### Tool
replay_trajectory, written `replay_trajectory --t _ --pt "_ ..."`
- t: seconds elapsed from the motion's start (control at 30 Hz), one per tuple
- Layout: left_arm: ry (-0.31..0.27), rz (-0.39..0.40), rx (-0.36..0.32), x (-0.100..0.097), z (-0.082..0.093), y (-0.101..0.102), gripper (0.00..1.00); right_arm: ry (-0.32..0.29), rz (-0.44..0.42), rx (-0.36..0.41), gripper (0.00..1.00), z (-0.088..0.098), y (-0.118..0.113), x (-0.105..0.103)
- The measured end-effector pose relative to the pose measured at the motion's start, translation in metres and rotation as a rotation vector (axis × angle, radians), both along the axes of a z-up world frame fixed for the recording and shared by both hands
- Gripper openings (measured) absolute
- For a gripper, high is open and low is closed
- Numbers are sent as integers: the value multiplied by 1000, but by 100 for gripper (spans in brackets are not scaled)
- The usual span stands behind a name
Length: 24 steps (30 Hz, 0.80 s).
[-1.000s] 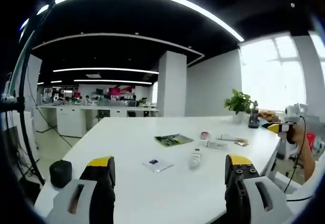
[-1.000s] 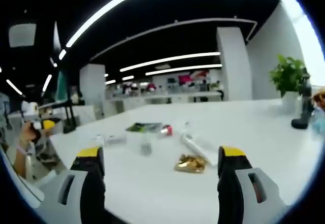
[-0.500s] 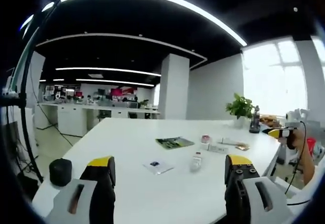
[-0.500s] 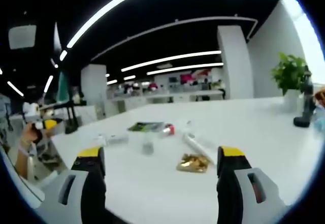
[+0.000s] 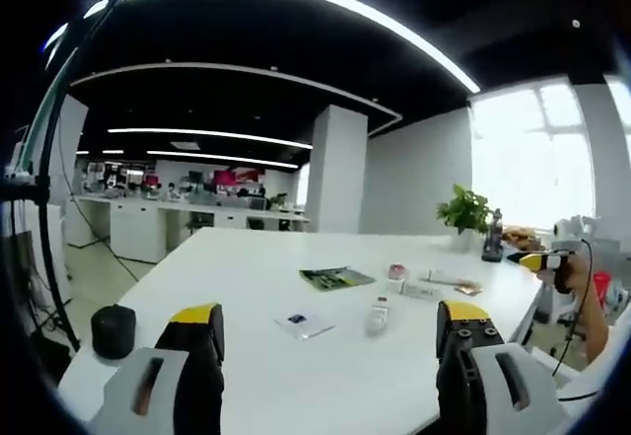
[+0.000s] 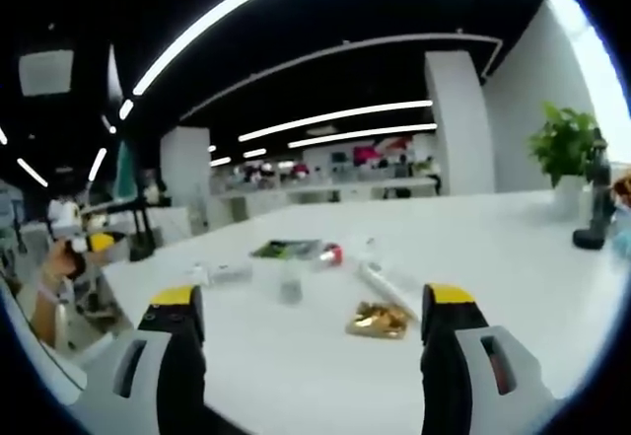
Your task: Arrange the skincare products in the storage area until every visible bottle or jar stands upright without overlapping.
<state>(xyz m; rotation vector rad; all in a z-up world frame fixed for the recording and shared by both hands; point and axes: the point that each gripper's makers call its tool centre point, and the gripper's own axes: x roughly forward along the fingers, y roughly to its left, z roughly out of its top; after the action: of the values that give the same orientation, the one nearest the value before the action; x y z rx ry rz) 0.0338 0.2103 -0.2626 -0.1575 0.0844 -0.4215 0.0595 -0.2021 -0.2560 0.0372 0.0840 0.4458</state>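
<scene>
Currently both grippers, left gripper (image 5: pixel 330 331) and right gripper (image 6: pixel 311 312), spread wide, empty. Lying tube (image 6: pixel 383 284) beside gold wrapper (image 6: pixel 380 320): light, slick; grasp mid-body.

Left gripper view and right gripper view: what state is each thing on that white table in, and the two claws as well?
Left gripper: open, holding nothing.
Right gripper: open, holding nothing.
White tube: lying flat.
Long tube: lying flat.
Gold wrapper: crumpled, beside the long tube.
Green packet: lying flat.
Potted plant: upright.
</scene>
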Motion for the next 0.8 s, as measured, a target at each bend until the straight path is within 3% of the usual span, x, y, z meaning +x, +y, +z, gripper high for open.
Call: replay_trajectory --t 0.37,0.53,0.8 --pt "7 -9 4 3 -5 1 91 -33 24 25 91 8 10 -2" --pt "-3 -5 -6 7 -6 3 91 -65 -20 55 92 15 8 2" --pt "-14 -33 -27 8 -7 -4 91 -116 -16 55 100 29 18 5"
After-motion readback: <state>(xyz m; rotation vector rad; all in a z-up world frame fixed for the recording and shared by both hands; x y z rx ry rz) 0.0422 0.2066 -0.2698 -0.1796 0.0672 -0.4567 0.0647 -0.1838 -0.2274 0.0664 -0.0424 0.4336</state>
